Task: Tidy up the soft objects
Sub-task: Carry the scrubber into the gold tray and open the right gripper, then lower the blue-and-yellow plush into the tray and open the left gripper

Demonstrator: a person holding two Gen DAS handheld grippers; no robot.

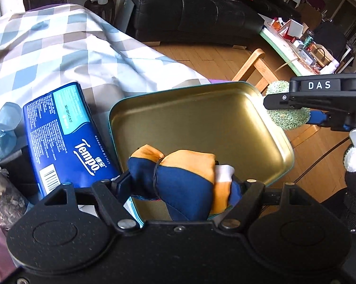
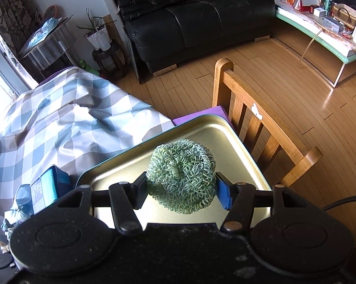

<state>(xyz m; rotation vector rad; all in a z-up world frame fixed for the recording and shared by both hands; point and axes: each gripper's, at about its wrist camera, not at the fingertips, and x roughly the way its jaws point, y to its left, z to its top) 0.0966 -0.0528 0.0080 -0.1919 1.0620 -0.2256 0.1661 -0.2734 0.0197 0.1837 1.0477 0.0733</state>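
A gold tin tray (image 1: 201, 118) with a teal rim lies on the checked cloth. My left gripper (image 1: 180, 182) hangs over the tray's near edge, shut on a blue and orange cloth bundle (image 1: 185, 175) that is tied off with a dark band. The bundle fills the gap between the two fingers. In the right wrist view my right gripper (image 2: 181, 190) is shut on a green curly scrubber ball (image 2: 180, 175) above the tray (image 2: 225, 137). The same ball (image 1: 278, 87) shows at the tray's right edge in the left wrist view.
A blue Tempo tissue pack (image 1: 67, 142) lies just left of the tray on the checked cloth (image 1: 59, 47). A wooden chair (image 2: 260, 123) stands close behind the tray's right side. Farther back are a black sofa (image 2: 189, 23) and a cluttered low table (image 2: 319, 23).
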